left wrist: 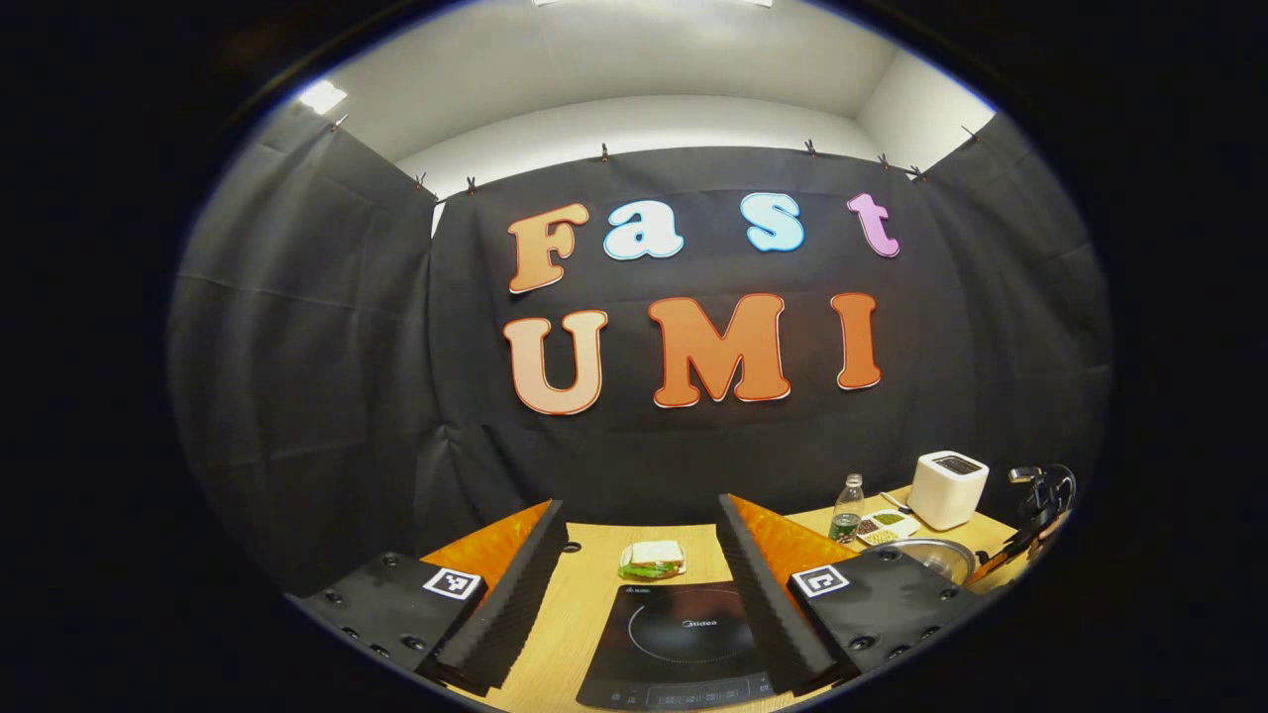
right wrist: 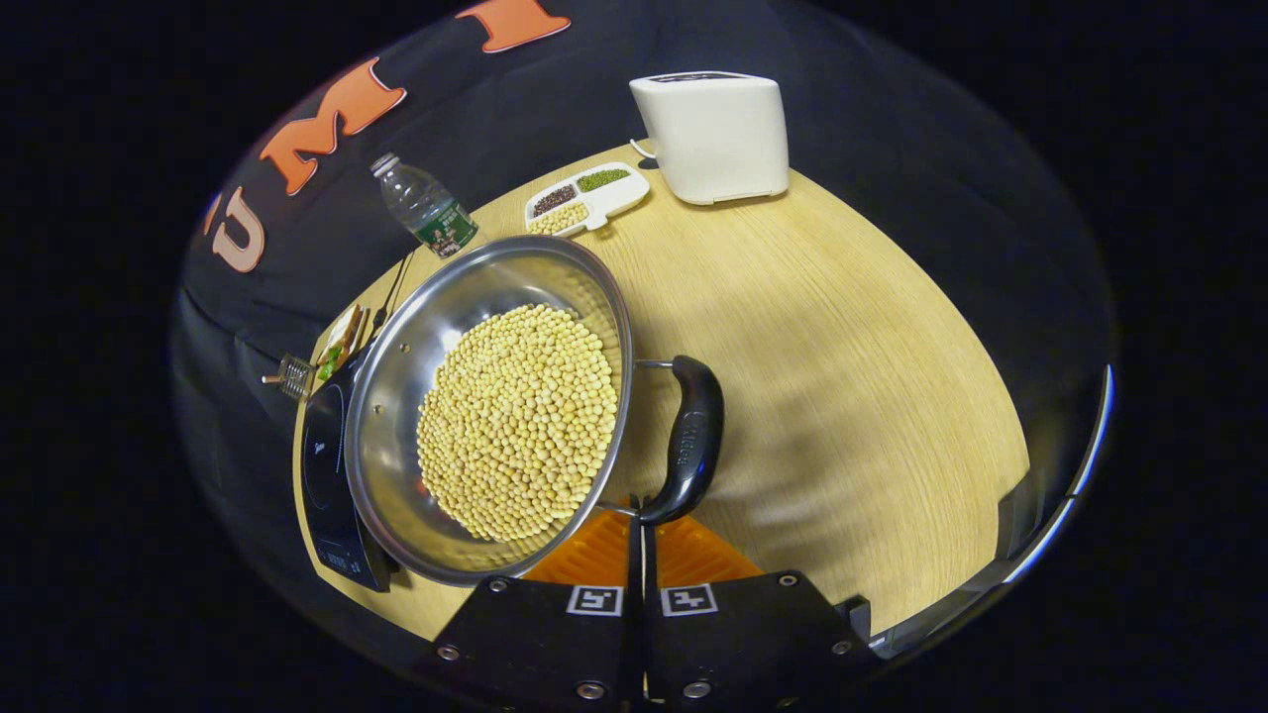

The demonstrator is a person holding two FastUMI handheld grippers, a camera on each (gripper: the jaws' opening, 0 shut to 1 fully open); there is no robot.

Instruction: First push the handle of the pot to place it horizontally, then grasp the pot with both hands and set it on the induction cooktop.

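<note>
Right gripper: fingers closed together below the pot handle, gripping nothing. Pot beside cooktop. Left gripper: wide open, empty, over cooktop. Sandwich, bottle, toaster behind.

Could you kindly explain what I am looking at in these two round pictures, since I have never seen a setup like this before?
A person holds a two-finger gripper in each hand; a fisheye camera rides on each one and looks forward along its fingers.

In the left gripper view, the left gripper is open, its ridged fingers spread wide above a black induction cooktop on a wooden table. Beyond it lies a sandwich.

In the right gripper view, the right gripper has its fingers closed together, their tips at the near end of the pot's black handle; whether they pinch it, I cannot tell. The steel pot holds yellow beans and sits beside the cooktop, partly overlapping it in the picture. Farther back stand a water bottle, a white divided dish of grains and a white toaster.
</note>
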